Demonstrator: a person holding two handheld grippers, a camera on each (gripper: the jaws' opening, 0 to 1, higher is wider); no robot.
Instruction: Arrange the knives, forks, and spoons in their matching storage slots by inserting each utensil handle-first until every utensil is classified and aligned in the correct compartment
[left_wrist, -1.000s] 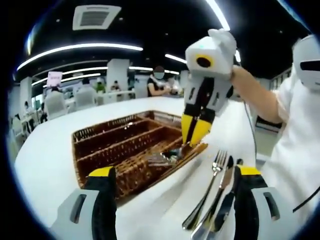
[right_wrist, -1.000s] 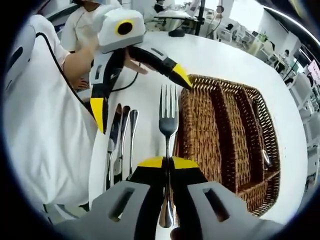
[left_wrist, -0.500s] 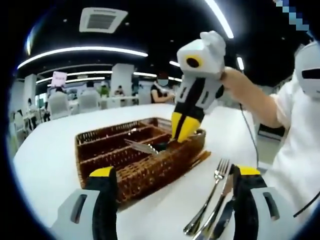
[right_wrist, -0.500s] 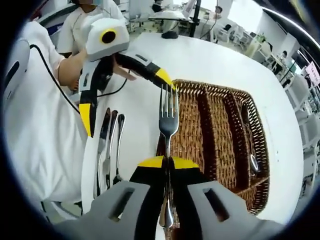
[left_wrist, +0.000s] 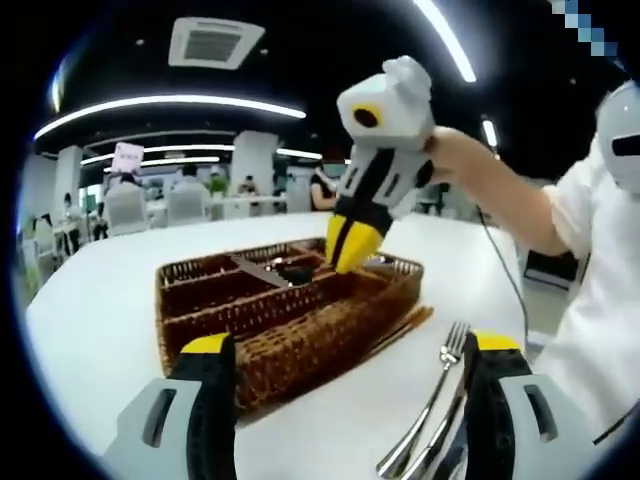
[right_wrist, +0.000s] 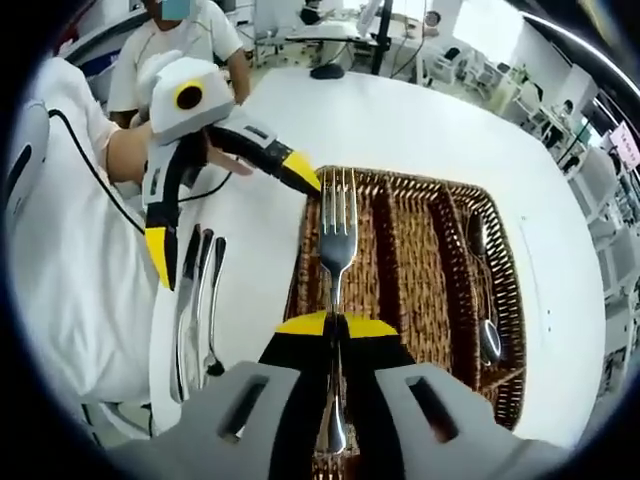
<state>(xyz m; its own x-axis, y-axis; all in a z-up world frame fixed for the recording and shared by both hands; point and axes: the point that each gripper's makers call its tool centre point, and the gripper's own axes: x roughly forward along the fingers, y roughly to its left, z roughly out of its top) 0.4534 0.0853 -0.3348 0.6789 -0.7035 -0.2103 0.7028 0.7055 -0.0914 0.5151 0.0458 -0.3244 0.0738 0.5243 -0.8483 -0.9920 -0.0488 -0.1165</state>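
Note:
My right gripper (right_wrist: 335, 322) is shut on a silver fork (right_wrist: 337, 238), tines pointing away, held above the left side of the brown wicker tray (right_wrist: 425, 300). Seen from the left gripper view, the right gripper (left_wrist: 352, 245) hovers over the wicker tray (left_wrist: 300, 335), and the fork (left_wrist: 258, 270) sticks out from it above the slots. My left gripper (left_wrist: 350, 342) stands open with nothing between its fingers, low over the table beside the tray. From the right gripper view, the left gripper (right_wrist: 228, 213) sits just left of the tray. Spoons (right_wrist: 485, 335) lie in the far right slot.
A fork (left_wrist: 430, 405) and other loose cutlery (right_wrist: 195, 300) lie on the white table (left_wrist: 100, 300) next to the tray. A person in white (right_wrist: 185, 35) stands at the table's far side. Chairs and seated people fill the room behind.
The right gripper has carried the fork from beside the tray's edge to above its slots. The left gripper's view has shifted slightly; its jaws stay open.

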